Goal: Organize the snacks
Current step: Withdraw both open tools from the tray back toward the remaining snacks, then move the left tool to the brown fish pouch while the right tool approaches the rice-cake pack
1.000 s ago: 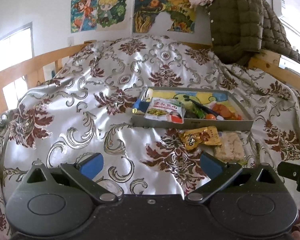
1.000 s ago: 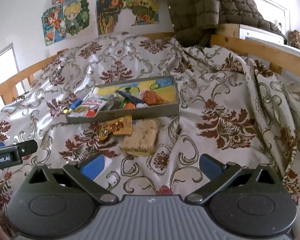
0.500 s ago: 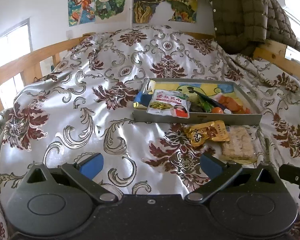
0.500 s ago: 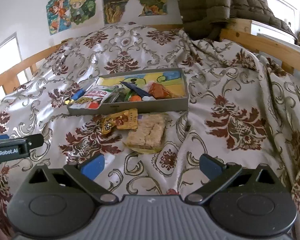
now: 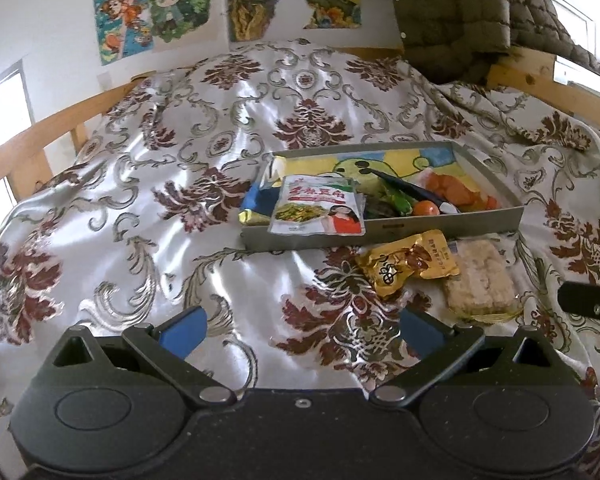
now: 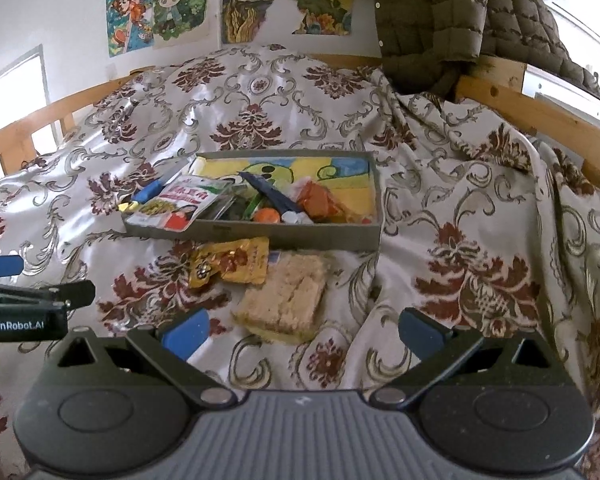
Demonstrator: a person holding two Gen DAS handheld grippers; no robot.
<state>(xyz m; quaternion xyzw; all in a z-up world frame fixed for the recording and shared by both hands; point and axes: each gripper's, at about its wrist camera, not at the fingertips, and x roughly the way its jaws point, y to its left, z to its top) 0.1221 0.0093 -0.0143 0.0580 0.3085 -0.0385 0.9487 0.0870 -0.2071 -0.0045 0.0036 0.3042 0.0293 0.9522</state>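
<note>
Both my claws spread, empty: left gripper [image 5: 300, 326], right gripper [image 6: 302, 326]. Gold foil snack packet [image 6: 230, 265] touching pale rice-cracker pack [image 6: 286, 294], just beside grey cardboard tray [image 6: 284, 236] near edge; tray contents prob. snacks, blurry.

bed: my floral satin cover [image 5: 204, 128] catches daylight | frame: wooden rail [image 6: 540, 112] | wall: white, cartoon posters [image 6: 160, 4] | jacket [image 6: 432, 12] over rail | window [image 5: 0, 92], probably, at left
</note>
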